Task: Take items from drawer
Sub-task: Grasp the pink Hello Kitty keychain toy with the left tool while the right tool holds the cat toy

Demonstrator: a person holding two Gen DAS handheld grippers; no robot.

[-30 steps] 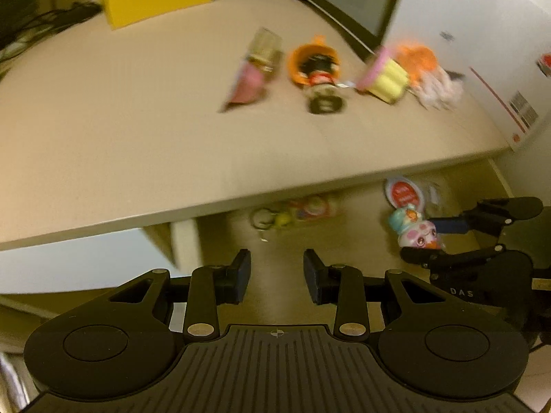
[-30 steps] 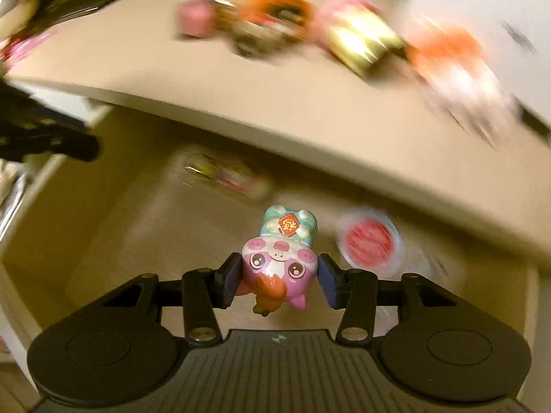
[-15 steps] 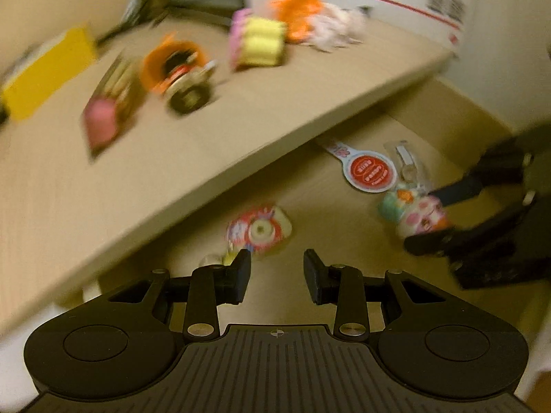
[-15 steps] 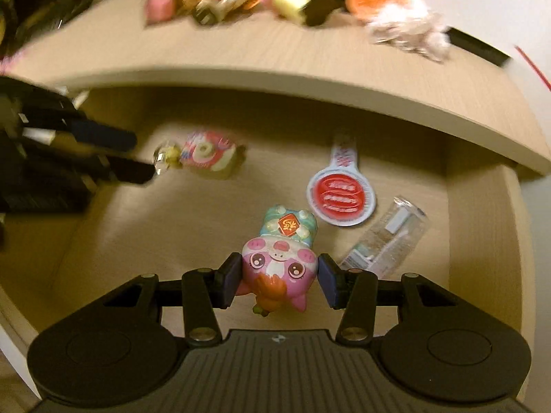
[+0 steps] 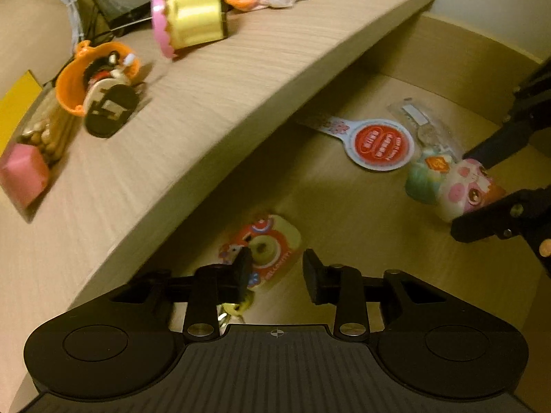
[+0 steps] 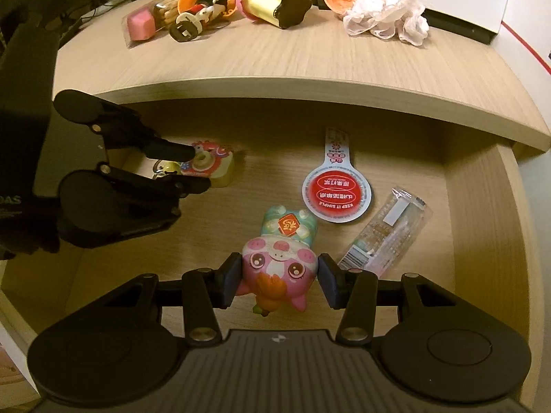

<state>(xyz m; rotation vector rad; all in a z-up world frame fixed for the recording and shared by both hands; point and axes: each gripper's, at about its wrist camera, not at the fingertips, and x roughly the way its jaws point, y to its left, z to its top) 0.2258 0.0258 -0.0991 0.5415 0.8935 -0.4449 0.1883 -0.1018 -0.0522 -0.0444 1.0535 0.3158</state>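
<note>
Lowered into the drawer, the left gripper now hangs over the donut keychain, fingers opening around it. Right gripper fingers stay clamped on the pig toy. Beyond, toys lie on the worktop.

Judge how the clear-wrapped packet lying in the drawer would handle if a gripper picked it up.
The packet looks flat and thin, so probably light. Its glossy clear wrapper may slip or crinkle between pads. Lying flat on the drawer floor, its edges could be hard to catch.
</note>
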